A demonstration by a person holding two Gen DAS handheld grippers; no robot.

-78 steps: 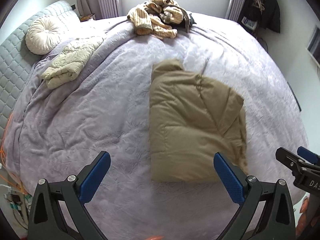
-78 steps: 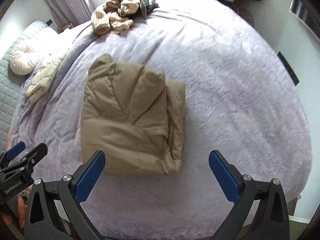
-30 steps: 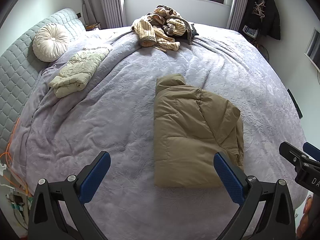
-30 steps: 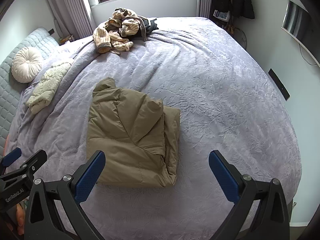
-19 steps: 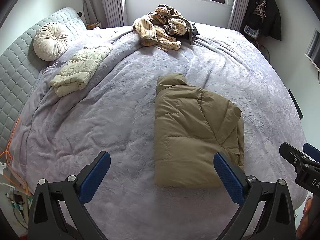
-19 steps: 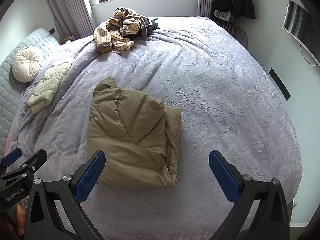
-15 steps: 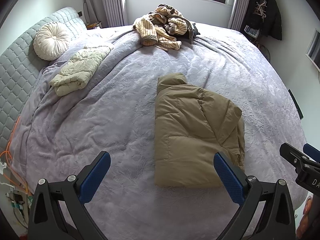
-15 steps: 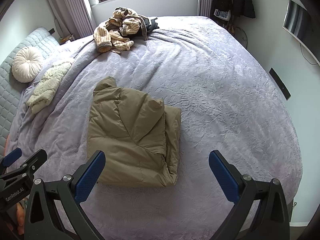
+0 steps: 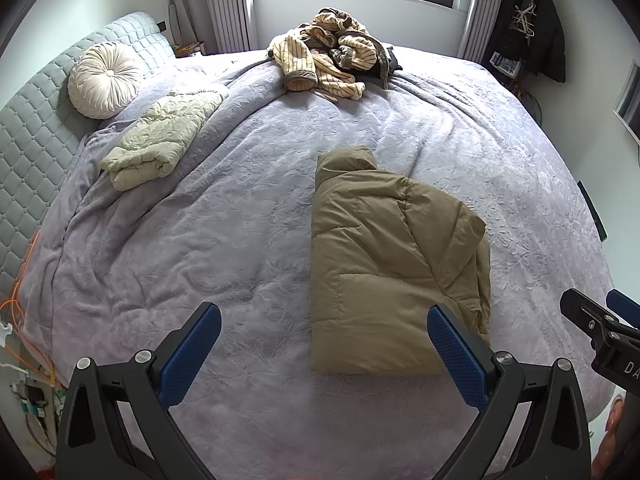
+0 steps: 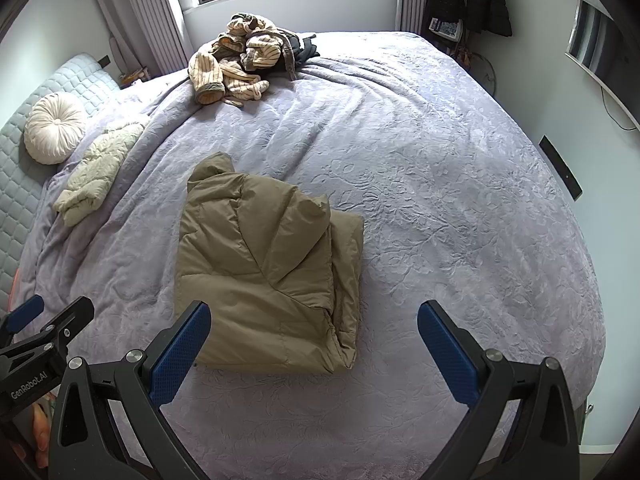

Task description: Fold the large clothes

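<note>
Both hand-held grippers hang above the near edge of the bed, empty: left gripper (image 9: 324, 344) with jaws spread wide, right gripper (image 10: 314, 340) likewise wide apart, neither touching cloth. Folded khaki puffer jacket (image 9: 394, 268) lies flat on the lavender bedspread (image 9: 200, 240), a compact rectangle. Long axis runs away from the grippers toward the window; collar end is far, folded hem end is near. In the left wrist view the jacket sits ahead and to the right, its near edge just beyond the right fingertip. In the right wrist view it sits ahead and to the left, its near edge just beyond the left fingertip. So it lies between the 2 grippers, about equally near to each. Judgement: this garment looks finished. Unfolded striped clothes pile (image 10: 240, 64) lies well apart at the far side; folded cream jacket (image 9: 160, 140) rests by the round cushion (image 9: 104, 80).
</note>
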